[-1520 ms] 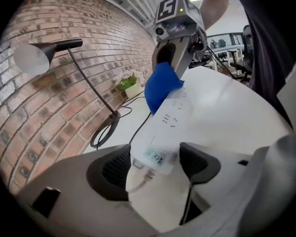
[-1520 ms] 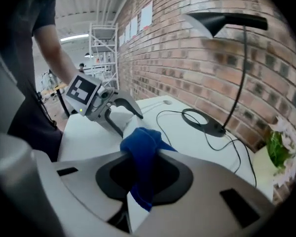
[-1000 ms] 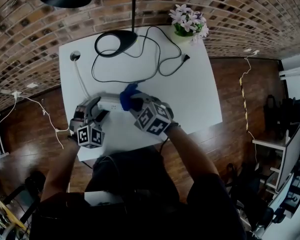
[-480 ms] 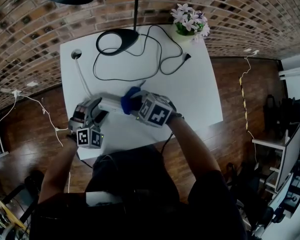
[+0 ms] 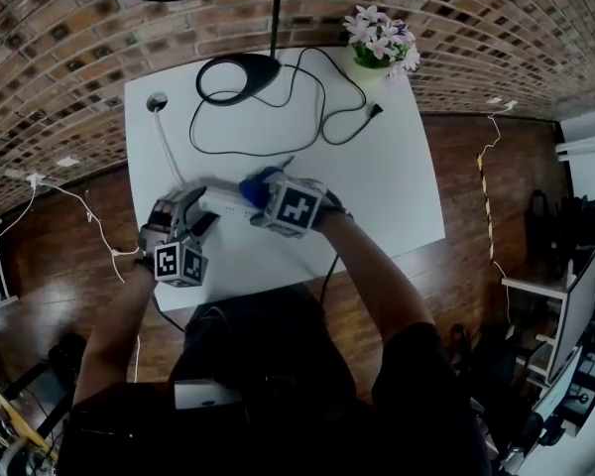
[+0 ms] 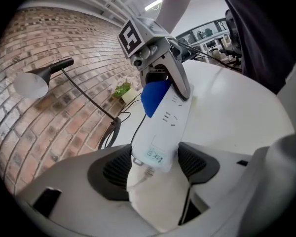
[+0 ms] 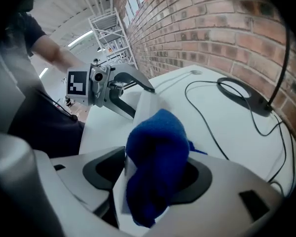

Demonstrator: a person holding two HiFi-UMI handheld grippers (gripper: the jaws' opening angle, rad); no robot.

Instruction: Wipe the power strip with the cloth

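Grey left tool and right tool bear black-and-white marker cubes; dark shirt.

**Finish notes, my rig**

The power strip is smooth white plastic with a slight sheen. The cloth is blue, fuzzy nap, matt. My left gripper has a pale grey matt plastic shell and dark ribbed pads. The table is white, smooth, matt. The wall is rough brick. The floor is wood planks, semi-gloss.

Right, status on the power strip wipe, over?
Left gripper shut on power strip end. Right gripper just opened, cloth loose in it, on strip. Lamp cable apart, clear.
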